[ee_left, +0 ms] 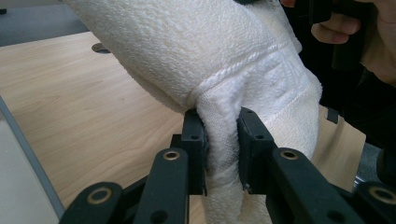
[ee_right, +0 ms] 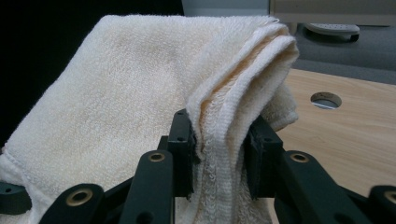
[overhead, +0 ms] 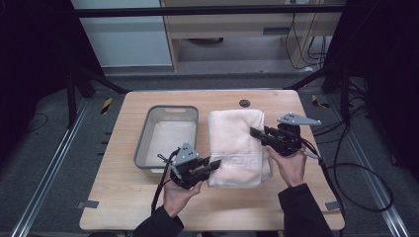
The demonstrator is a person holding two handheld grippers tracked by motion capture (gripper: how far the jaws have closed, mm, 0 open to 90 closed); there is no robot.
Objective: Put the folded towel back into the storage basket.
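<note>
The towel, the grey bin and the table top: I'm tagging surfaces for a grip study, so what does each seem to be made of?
towel: cream terry cloth, probably cotton; looped fuzzy pile and a woven border band show.
grey bin: likely moulded plastic; smooth matte walls, rounded corners.
table top: pale wood-grain surface, possibly laminate rather than solid wood; flat, low sheen, with a round cable hole.

High view: fixed above the person's side, facing forward and down across the whole tabletop (overhead: 148,207). Left gripper view: set low behind its own jaws, very close to the folded towel (ee_left: 224,51), facing across the wood. Right gripper view: likewise close behind its jaws. All three share the towel and tabletop
</note>
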